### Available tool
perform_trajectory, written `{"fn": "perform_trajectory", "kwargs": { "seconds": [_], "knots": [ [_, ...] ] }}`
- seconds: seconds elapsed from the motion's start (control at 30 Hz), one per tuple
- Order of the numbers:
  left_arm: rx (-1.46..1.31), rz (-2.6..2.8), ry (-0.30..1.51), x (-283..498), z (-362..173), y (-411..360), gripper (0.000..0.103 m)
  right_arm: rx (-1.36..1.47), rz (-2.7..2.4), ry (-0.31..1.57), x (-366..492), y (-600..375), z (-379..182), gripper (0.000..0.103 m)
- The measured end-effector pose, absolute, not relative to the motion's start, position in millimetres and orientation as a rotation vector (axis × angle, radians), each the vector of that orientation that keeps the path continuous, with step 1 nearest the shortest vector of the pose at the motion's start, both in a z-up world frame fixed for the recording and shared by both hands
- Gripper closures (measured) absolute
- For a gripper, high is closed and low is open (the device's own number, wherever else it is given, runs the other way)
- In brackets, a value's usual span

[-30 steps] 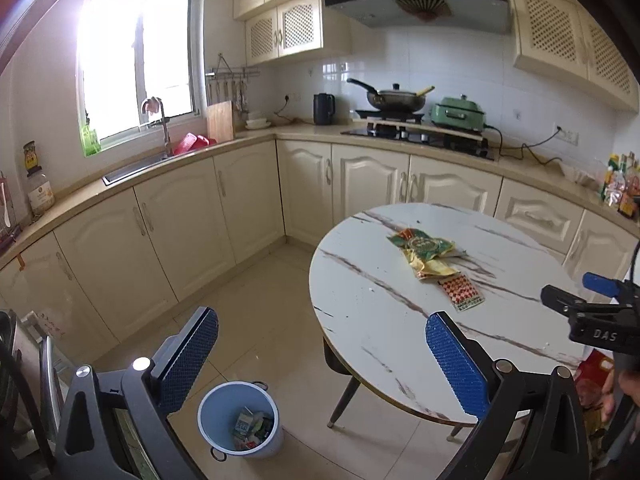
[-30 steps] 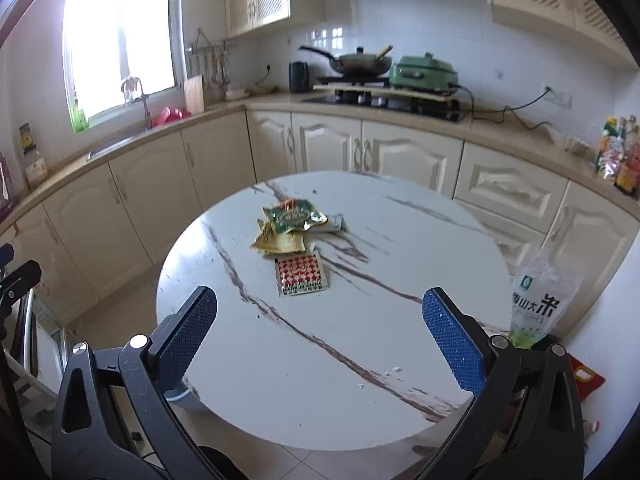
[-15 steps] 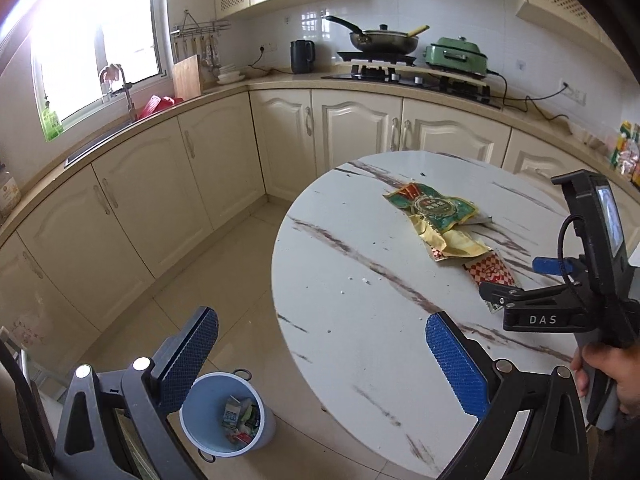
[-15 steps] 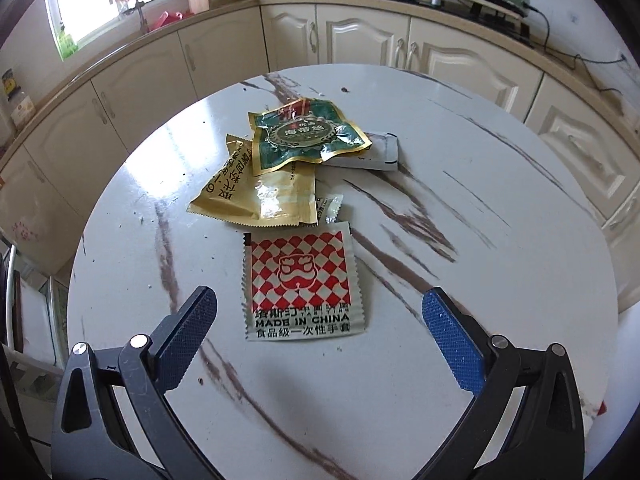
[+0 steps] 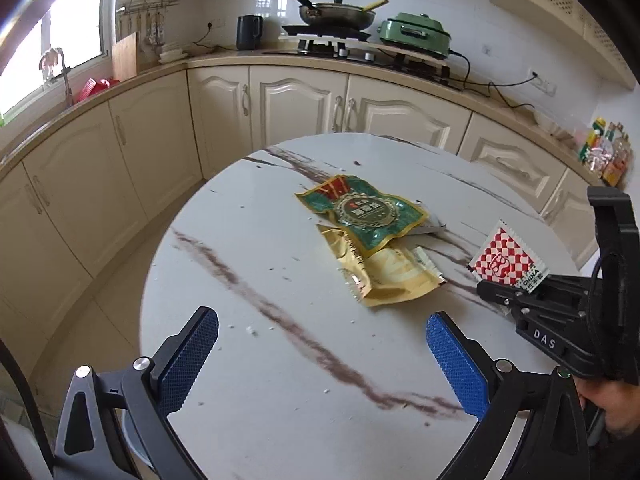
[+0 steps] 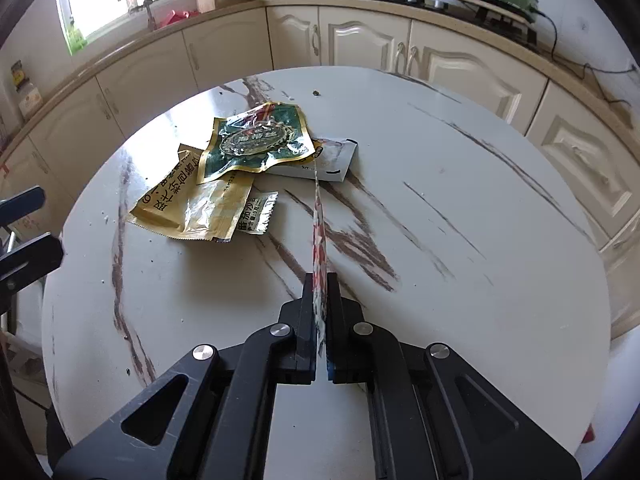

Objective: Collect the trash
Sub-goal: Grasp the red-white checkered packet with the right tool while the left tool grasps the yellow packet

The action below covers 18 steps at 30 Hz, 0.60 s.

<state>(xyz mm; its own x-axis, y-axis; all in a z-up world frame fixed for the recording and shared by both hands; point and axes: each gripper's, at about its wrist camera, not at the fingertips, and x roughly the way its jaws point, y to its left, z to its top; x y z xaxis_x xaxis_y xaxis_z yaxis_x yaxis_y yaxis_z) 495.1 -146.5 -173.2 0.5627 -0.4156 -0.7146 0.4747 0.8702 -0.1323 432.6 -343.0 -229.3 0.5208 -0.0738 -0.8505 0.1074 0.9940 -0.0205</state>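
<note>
Right wrist view: right gripper [image 6: 320, 300] jaws clamped on red-checkered packet [image 6: 319, 236], lifted edge-on off marble table [image 6: 480, 280]. Left gripper [image 5: 322, 354] jaws spread, empty. Farther back, gold wrapper [image 6: 192, 208], then green wrapper [image 6: 256, 140], lying flat.

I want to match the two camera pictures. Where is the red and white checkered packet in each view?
Left wrist view: the red and white checkered packet stands at the right, above the table, held in the jaws of the right gripper.
Right wrist view: the packet is at the centre, seen edge-on, pinched between the shut jaws.
Shared landmark: the green snack bag.
</note>
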Motion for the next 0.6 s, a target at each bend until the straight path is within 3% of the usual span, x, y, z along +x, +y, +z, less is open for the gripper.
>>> {"fn": "perform_trajectory", "kwargs": {
  "seconds": [0.13,0.2,0.27,0.33,0.4,0.43,0.47,0.5,0.57,0.6],
  "knots": [
    [0.035,-0.534,0.872,532,-185,-160,0.002,0.065,-0.092,1.004,430,-355,-228,0.099],
    [0.043,-0.528,0.889,548,-193,-168,0.009,0.068,-0.090,1.001,429,-358,-228,0.099],
    [0.041,-0.544,0.918,560,-200,-176,0.026,0.070,-0.086,0.998,429,-360,-228,0.099],
    [0.050,-0.554,0.942,574,-207,-187,0.037,0.074,-0.082,0.994,429,-362,-228,0.099],
    [0.052,-0.567,0.928,579,-208,-188,0.040,0.080,-0.080,0.989,429,-363,-229,0.099],
    [0.046,-0.581,0.928,579,-208,-187,0.050,0.082,-0.079,0.987,429,-363,-229,0.099],
    [0.033,-0.606,0.926,580,-208,-187,0.068,0.082,-0.079,0.985,428,-362,-229,0.099],
    [0.036,-0.625,0.921,579,-207,-188,0.069,0.081,-0.079,0.982,428,-361,-229,0.099],
    [0.084,-0.619,0.882,576,-206,-189,0.089,0.086,-0.079,0.980,428,-359,-230,0.099],
    [0.084,-0.618,0.863,570,-206,-189,0.093,0.087,-0.079,0.976,427,-359,-229,0.099]
  ]
}}
